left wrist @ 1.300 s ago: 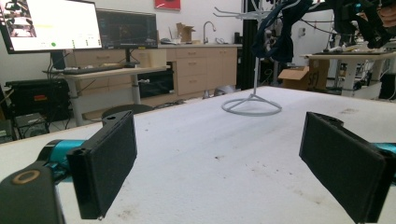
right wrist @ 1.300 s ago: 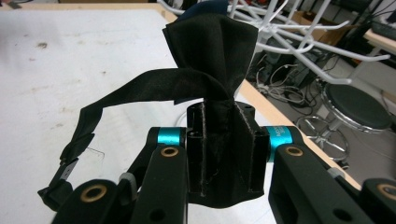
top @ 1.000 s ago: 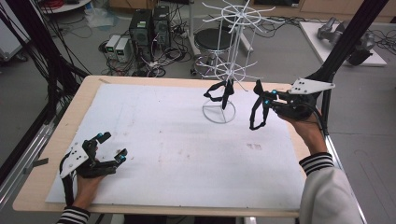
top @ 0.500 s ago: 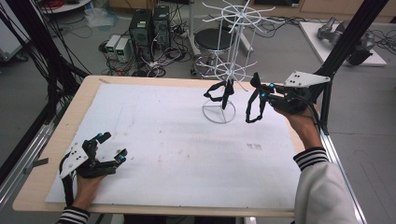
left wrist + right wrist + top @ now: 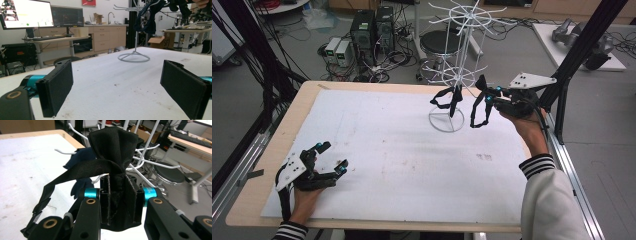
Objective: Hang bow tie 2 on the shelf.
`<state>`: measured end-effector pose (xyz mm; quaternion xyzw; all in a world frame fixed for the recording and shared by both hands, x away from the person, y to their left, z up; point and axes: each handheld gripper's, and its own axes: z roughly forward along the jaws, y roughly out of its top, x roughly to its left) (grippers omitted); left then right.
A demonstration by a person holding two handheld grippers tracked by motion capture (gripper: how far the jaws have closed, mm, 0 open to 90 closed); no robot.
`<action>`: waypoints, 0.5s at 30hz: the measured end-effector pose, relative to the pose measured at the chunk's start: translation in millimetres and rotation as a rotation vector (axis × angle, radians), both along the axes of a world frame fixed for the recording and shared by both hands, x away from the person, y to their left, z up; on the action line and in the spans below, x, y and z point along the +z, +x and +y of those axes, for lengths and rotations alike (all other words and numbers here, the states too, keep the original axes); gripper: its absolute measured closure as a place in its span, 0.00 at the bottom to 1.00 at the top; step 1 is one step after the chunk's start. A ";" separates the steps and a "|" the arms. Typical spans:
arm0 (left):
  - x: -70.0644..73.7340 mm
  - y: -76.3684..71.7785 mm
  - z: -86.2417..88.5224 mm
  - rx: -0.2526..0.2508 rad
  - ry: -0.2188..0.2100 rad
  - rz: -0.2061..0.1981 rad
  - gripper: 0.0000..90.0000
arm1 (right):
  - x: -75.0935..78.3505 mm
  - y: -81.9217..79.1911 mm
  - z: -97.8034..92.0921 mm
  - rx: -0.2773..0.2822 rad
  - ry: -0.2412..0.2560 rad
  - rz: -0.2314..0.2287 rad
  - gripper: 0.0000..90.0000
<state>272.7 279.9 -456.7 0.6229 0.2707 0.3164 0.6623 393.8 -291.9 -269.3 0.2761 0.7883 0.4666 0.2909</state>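
1. High view: one white wire rack (image 5: 455, 75) stands at the table's (image 5: 257, 190) far right, with one dark strap (image 5: 447, 99) hanging on it.
2. One right gripper (image 5: 484, 95), held beside the rack, pinches a second black strap (image 5: 479, 112) that dangles above the white mat (image 5: 402, 155).
3. Right gripper view: jaws are pressed onto the bunched strap (image 5: 117, 170).
4. One left gripper (image 5: 329, 157) rests on the mat near the table's front-left corner, fingers (image 5: 58, 87) spread wide, holding nothing.

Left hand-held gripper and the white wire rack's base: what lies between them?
Nothing: the left gripper view shows bare white table sheet from the left hand-held gripper to the rack base.
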 end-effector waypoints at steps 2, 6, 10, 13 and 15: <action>0.0 0.0 0.1 -0.001 0.000 0.000 0.13 | -0.4 1.4 0.6 -0.008 -0.005 0.005 0.84; 0.0 0.0 0.1 0.000 0.001 0.000 0.13 | -2.0 4.5 1.4 -0.015 0.006 0.012 0.84; 0.0 0.0 0.3 -0.001 0.002 0.001 0.13 | -4.3 7.3 2.5 -0.045 0.008 0.037 0.84; 0.0 0.0 0.2 -0.001 0.000 0.000 0.13 | -6.1 9.5 3.6 -0.053 0.011 0.054 0.84; 0.0 0.0 0.2 -0.002 -0.002 0.001 0.13 | -7.2 10.3 5.0 -0.064 0.007 0.064 0.84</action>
